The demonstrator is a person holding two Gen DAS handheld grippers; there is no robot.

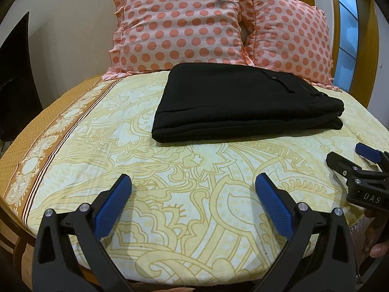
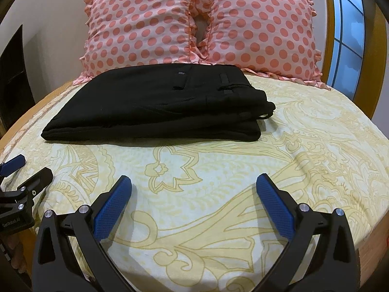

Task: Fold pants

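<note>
Black pants (image 1: pixel 243 102) lie folded in a flat stack on the bed, in front of the pillows; they also show in the right wrist view (image 2: pixel 158 107), waistband and button on top. My left gripper (image 1: pixel 193 182) is open and empty, held above the sheet well short of the pants. My right gripper (image 2: pixel 193 182) is open and empty too, at the same distance. The right gripper also shows at the right edge of the left wrist view (image 1: pixel 350 155), and the left gripper at the left edge of the right wrist view (image 2: pixel 26 168).
A yellow patterned sheet (image 1: pixel 194 170) covers the bed (image 2: pixel 218 170). Two pink polka-dot pillows (image 1: pixel 180 24) (image 2: pixel 262 29) lean at the head. A wooden headboard and a window (image 2: pixel 347 36) stand at right. A dark cabinet (image 1: pixel 14 80) is at left.
</note>
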